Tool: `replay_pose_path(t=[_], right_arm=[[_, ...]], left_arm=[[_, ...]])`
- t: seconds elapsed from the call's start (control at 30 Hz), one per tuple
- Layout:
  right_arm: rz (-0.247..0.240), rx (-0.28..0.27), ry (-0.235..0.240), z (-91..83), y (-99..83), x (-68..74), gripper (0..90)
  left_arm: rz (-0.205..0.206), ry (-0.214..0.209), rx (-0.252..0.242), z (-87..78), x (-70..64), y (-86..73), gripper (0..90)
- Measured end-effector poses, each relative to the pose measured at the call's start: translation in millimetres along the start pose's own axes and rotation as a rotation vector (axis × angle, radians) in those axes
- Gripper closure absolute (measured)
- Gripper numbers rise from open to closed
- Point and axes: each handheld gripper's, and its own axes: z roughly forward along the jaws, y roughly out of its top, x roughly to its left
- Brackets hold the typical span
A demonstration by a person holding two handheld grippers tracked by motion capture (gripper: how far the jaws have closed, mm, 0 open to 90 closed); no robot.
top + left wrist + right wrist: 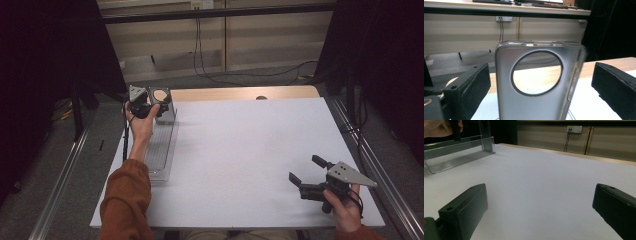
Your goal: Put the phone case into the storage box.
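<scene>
Over at the far left corner of the white table stands a clear plastic piece with a big round hole in its upright panel, rising from the far end of a long clear tray-like base that runs along the table's left edge toward the person. The person's left hand, its arm in a rust-orange sleeve, holds the left gripper right up against that upright panel. Looking along that gripper, the panel stands squarely between the two black fingers, which sit spread to either side of it with a gap on both sides, so they are released and not pinching it; the light wood edge of the table shows through the hole. The panel stands upright, its top edge rounded at the corners. Well apart from all that, near the front right corner of the table, the right hand holds the right gripper low over bare table, pointing left and toward the far side. Its fingers are also spread wide with nothing between them but white tabletop, and from there the clear piece is seen far off at the upper left. Cables hang down the wall beyond the table.
</scene>
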Motion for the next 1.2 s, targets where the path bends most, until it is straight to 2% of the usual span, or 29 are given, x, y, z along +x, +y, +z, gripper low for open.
replay_pose_path(t=[0.1, 0.17, 0.2, 0.27, 0.43, 0.53, 0.63, 0.67, 0.73, 0.77, 0.9, 1.0, 1.03, 1.2], right_arm=[[0.006, 0.0, -0.004, 0.8, -0.1, 0.7, 0.0], [0.01, -0.003, -0.006, 0.7, 0.1, 1.1, 0.0], [0.002, 0.001, -0.004, 0.5, -0.1, 0.8, 0.0], [0.003, -0.001, -0.005, 0.7, -0.3, 0.4, 0.0], [0.009, -0.001, -0.006, 0.5, -0.6, -0.8, 0.0], [0.007, -0.001, -0.01, 0.8, -1.5, -2.3, 0.0], [0.012, 0.001, -0.007, 0.4, -1.4, -2.7, 0.0], [0.011, 0.0, -0.008, 0.8, -1.5, -2.7, 0.0], [0.004, -0.001, -0.007, 0.9, -1.5, -2.6, 0.0], [0.005, -0.001, -0.009, 1.0, -1.4, -2.4, 0.0], [0.006, 0.0, -0.01, 1.6, -1.3, -2.1, 0.0], [0.0, 0.0, -0.007, 2.1, -1.4, -2.6, 0.0], [0.001, 0.002, -0.005, 2.2, -1.5, -2.5, 0.0], [0.002, 0.002, -0.011, 1.9, -1.3, -2.8, 0.0]], left_arm=[[0.001, -0.012, -0.024, -7.1, 3.0, 0.7, 1.8], [-0.015, -0.011, -0.034, -11.5, 3.6, 1.4, 1.7], [0.001, -0.013, -0.03, -13.8, 4.6, 1.9, 1.6], [0.008, -0.001, -0.024, -17.7, 4.1, 2.2, 1.7], [-0.002, -0.027, -0.049, -26.1, 4.7, 2.1, 1.7], [-0.021, -0.044, -0.063, -31.1, 4.9, -0.1, 1.7], [-0.014, -0.041, -0.07, -35.6, 3.9, -2.5, 1.7], [-0.011, -0.062, -0.073, -37.7, 4.3, -3.1, 1.7], [-0.015, -0.073, -0.084, -41.5, 4.1, -3.9, 1.6], [-0.005, -0.06, -0.075, -43.6, 3.7, -4.0, 1.6], [-0.031, -0.094, -0.095, -49.8, -1.5, -5.7, 1.7], [-0.004, -0.12, -0.096, -54.2, -8.2, -6.6, 1.9], [-0.001, -0.114, -0.101, -56.0, -11.3, -6.5, 2.6], [-0.013, -0.156, -0.123, -60.7, -20.7, -6.8, 2.9]])
